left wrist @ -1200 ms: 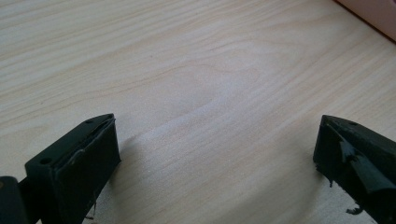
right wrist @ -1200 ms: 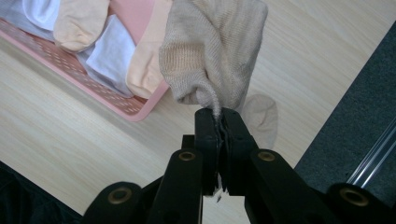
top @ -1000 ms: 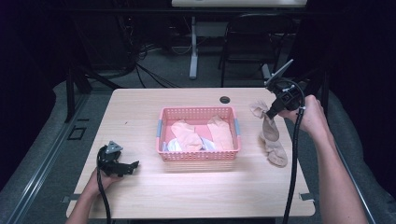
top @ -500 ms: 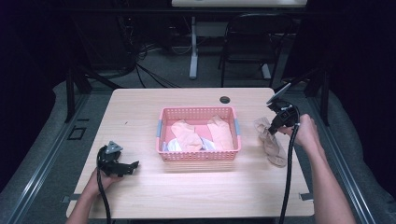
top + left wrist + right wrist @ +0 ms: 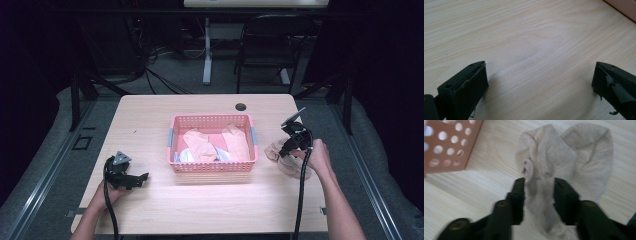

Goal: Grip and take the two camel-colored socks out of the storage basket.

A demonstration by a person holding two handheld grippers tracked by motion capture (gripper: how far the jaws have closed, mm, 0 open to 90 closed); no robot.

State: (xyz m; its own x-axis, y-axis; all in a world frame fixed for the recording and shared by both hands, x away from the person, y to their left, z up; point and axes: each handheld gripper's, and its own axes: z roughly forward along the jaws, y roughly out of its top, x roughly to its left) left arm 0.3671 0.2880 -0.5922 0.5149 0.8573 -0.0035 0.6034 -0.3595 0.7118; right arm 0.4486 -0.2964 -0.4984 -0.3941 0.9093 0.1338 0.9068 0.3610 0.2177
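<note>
**Right gripper lowered onto the beige socks beside the basket**

Compared with the earlier high views, the right gripper has come down from above the table's right side to the beige socks, and its jaws, clenched a second ago, have just been opening. In the right gripper view the two black jaws stand parted, one on each side of a bunched ridge of sock fabric. The fabric lies between them, and the pads sit close against it, but whether they press on it cannot be told from this blurred view. The socks lie crumpled on the wooden table, just to the right of the pink basket, apart from its wall. A corner of that perforated basket shows at the upper left of the right gripper view.

The basket stands near the middle of the table and holds several pieces of light cloth, peach, pink and pale blue, heaped together.

The left gripper rests low at the table's front left, where it was in the earlier views, well apart from the basket. In the left gripper view its jaws are released and spread wide, with bare wood grain between them and nothing held. A small dark round fitting sits near the table's far edge.
</note>
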